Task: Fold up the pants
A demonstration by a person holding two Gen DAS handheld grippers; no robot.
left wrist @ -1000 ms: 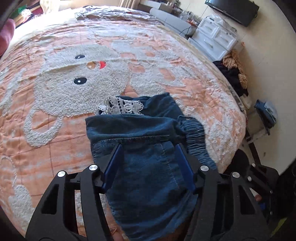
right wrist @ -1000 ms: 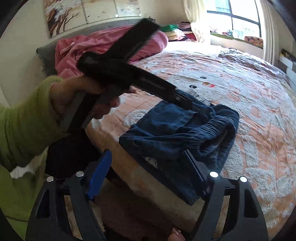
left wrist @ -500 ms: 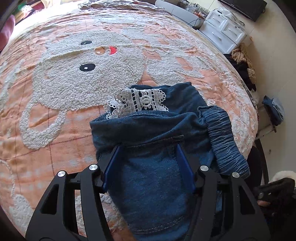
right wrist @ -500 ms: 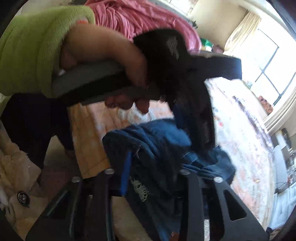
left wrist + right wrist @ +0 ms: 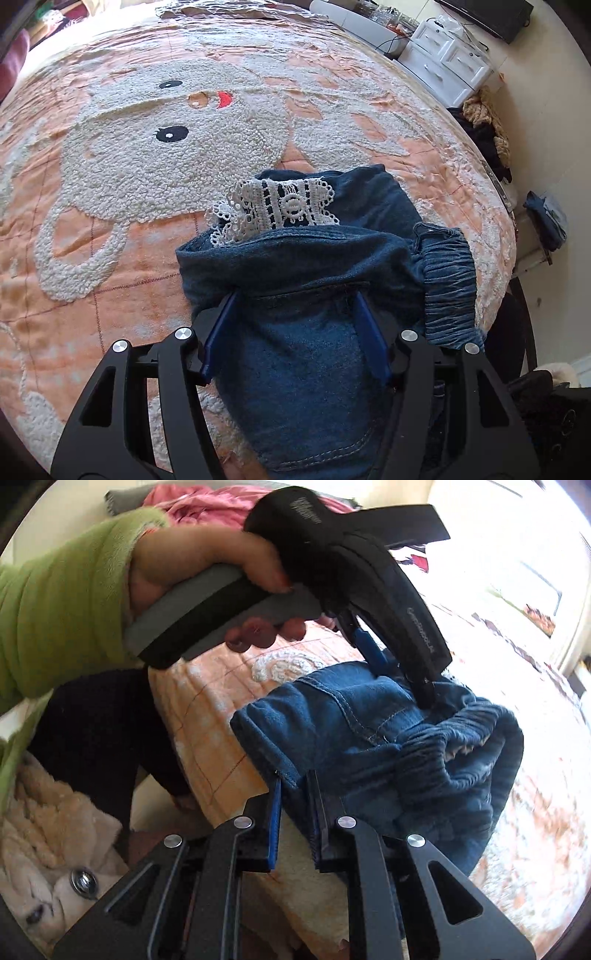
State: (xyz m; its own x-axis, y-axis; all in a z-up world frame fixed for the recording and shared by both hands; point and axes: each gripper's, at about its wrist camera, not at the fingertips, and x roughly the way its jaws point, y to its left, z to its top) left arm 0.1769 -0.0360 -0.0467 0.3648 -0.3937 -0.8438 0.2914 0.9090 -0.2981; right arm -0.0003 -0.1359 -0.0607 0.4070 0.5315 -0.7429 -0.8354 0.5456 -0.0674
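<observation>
Because the one pair of denim pants hangs over the near edge of the bed, its lower part is cut off from view. The left gripper stands half open with denim between its blue pads, whether pressed I cannot tell. The right gripper is closing on a fabric edge. A white dresser stands far right.
</observation>
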